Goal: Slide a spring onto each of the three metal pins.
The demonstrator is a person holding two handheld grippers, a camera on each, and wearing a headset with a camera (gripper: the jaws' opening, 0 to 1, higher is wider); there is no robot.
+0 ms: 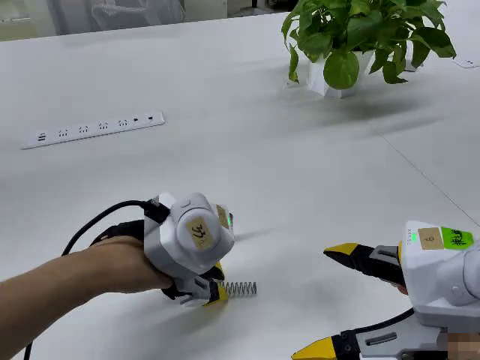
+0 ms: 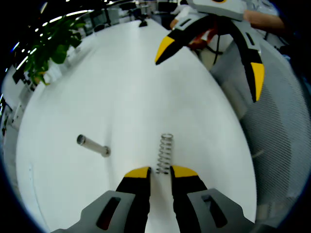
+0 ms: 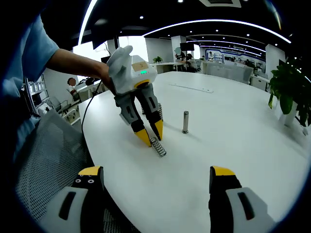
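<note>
Open-plan office, white meeting table [image 1: 262,157], power strip [image 1: 94,129], potted plant [image 1: 360,37]

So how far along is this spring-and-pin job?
Barely started. Nothing looks done: the one pin I can see stands bare. In hand: the left gripper pinches a spring by one end; the right gripper hangs open. All the threading is left.

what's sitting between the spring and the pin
Nothing visible. Bare table lies between the spring, pinched at one end by the left tongs, and the upright pin. The open right tongs hover off to the side, clear of that path.
</note>
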